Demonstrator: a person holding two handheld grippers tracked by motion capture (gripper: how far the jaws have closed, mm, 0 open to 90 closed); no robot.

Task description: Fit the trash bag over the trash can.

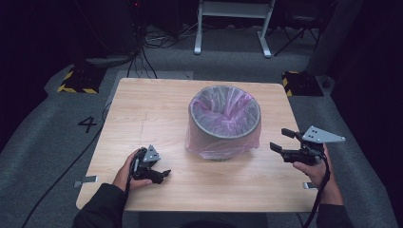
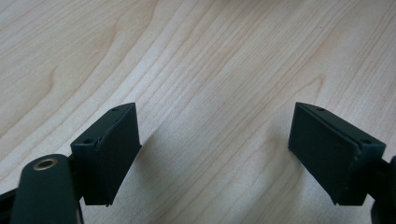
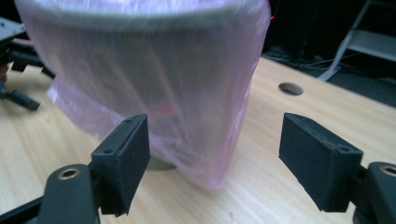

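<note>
Both pairs of fingers stand wide apart and hold nothing: in the left gripper view the left gripper [image 2: 212,154] shows bare wood grain between its black pads [image 2: 112,154], and in the right gripper view the right gripper [image 3: 212,163] spreads its pads [image 3: 317,161] toward the bin with a clear gap, nothing pressed. From the high view, the left gripper [image 1: 159,175] sits low over the near-left part of the table [image 1: 142,104], gripped by the left hand [image 1: 127,172], jaws aimed toward the table's middle; the right gripper [image 1: 280,140] hovers off the right edge in the right hand [image 1: 311,166], its grey plate on top, jaws aimed leftward at the bin. And the bin [image 1: 225,123] itself: a round grey wastebasket, upright just right of the table's centre, mouth facing straight up, long axis vertical, well apart from both grippers. Its pink bag [image 1: 223,107] lines the inside, folds over the rim and hangs down the outer wall, bunching on the wood at the base. That table is pale wood with rounded corners, on grey carpet. A "4" [image 1: 87,124] is marked on the floor at left, cables [image 1: 142,61] trail behind, a white frame [image 1: 233,19] stands at the back, and yellow-black striped blocks [image 1: 76,83] sit near both far corners. Dark room all around.
</note>
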